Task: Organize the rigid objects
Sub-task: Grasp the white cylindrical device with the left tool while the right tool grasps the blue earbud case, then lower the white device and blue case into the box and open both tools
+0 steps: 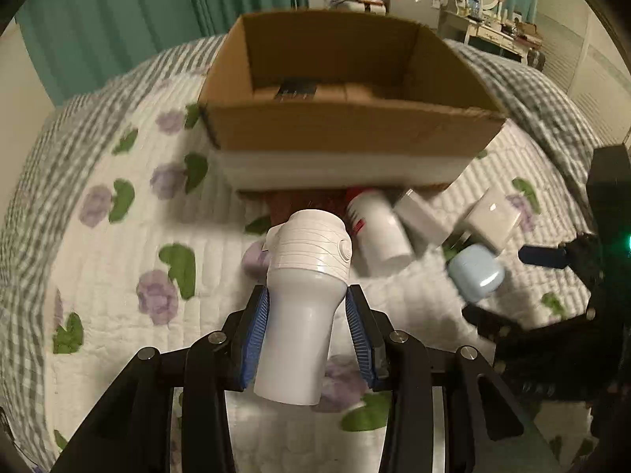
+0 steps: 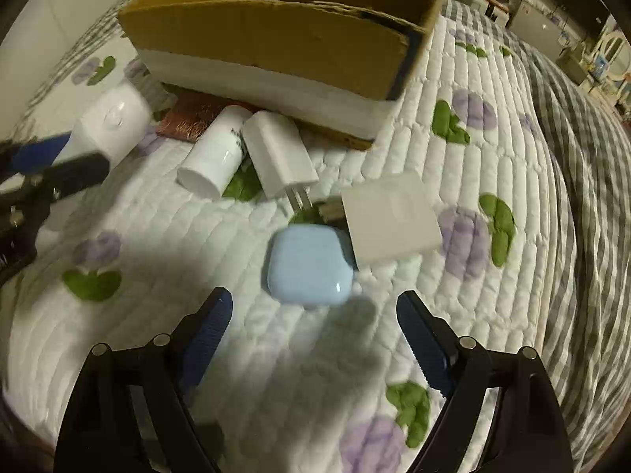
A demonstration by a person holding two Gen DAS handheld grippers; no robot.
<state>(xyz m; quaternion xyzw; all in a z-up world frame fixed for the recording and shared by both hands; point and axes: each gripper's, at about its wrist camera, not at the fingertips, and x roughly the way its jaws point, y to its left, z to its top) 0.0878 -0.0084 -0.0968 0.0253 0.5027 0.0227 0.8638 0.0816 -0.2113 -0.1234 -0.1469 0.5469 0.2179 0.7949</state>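
The left gripper (image 1: pixel 307 315) has its blue pads pinched on the narrow neck of a white ribbed-cap bottle (image 1: pixel 303 287), just short of the cardboard box (image 1: pixel 355 130); that smooth taper could slide out on the way in. The right gripper (image 2: pixel 313 315) hangs wide and empty over the pale-blue earbud case (image 2: pixel 309 266), which may skid on the soft quilt (image 2: pixel 394 149) or nudge the white charger block (image 2: pixel 394 216) touching it.

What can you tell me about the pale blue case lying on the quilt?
The pale blue case is a small, rounded-square shell that looks like smooth glossy plastic, with a seam line visible in the left wrist view. It appears closed and lies flat on the quilt, nothing gripping it. A white square block sits right against its upper right corner. The right hand-held gripper is open just in front of it, its shadow reaching the case's near edge.
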